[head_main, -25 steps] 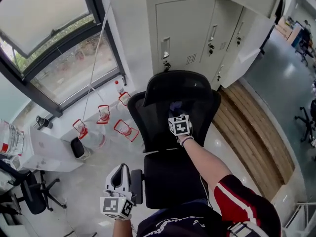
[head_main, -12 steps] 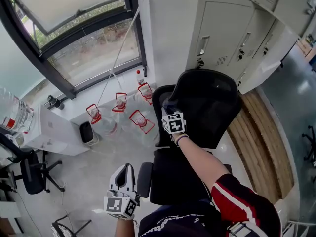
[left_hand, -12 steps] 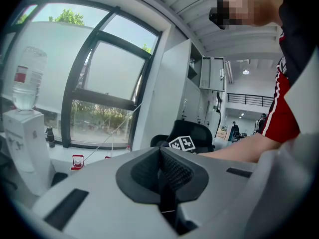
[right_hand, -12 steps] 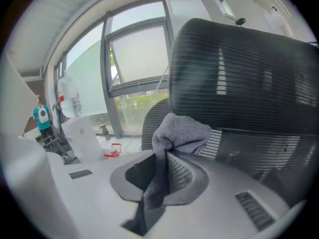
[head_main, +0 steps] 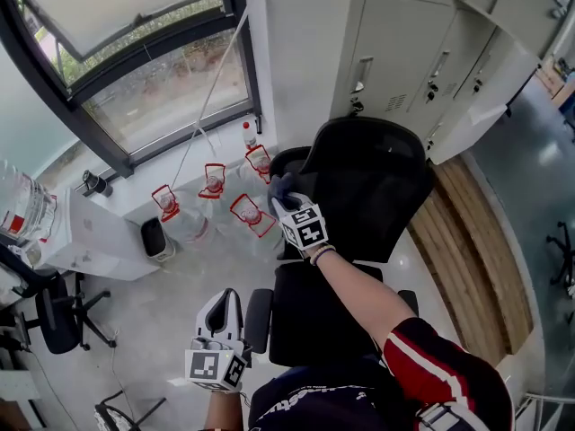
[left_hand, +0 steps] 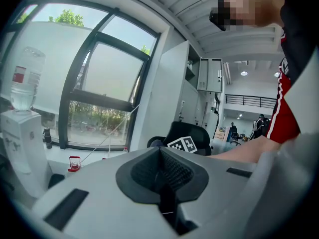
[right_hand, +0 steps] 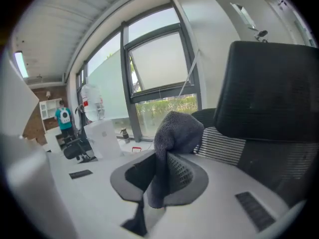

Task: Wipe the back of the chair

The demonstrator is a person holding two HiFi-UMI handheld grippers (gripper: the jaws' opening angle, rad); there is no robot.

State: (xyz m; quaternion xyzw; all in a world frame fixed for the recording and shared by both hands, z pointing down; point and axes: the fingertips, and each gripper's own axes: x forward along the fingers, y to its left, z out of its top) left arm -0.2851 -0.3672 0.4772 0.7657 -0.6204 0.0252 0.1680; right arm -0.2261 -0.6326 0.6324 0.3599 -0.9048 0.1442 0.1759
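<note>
The chair stands in the middle of the scene, its black back facing the person, the headrest farther off and the seat nearer. It looks like a swivel office chair, and nothing steadies it, so a firm push on the back could turn it or roll it away. The stroke would then lose pressure and leave part of the back unwiped.

The wiping point sits right at the left edge of the back. Judging by that, a stroke carried further left would run off into open air above the jugs standing on the floor just left of the chair.

The right gripper reaches out far over the seat to that left edge. Its jaws are clamped together on the cloth, a grey wad that bulges out past the tips and hangs loose below them. The pinch takes only a fold. Drag against the mesh could tug the cloth free or bunch it up. Whether the cloth presses on the back at this moment I cannot tell.

The left gripper hangs low, near and to the left of the seat, well apart from the back. Its jaws are closed on nothing.
</note>
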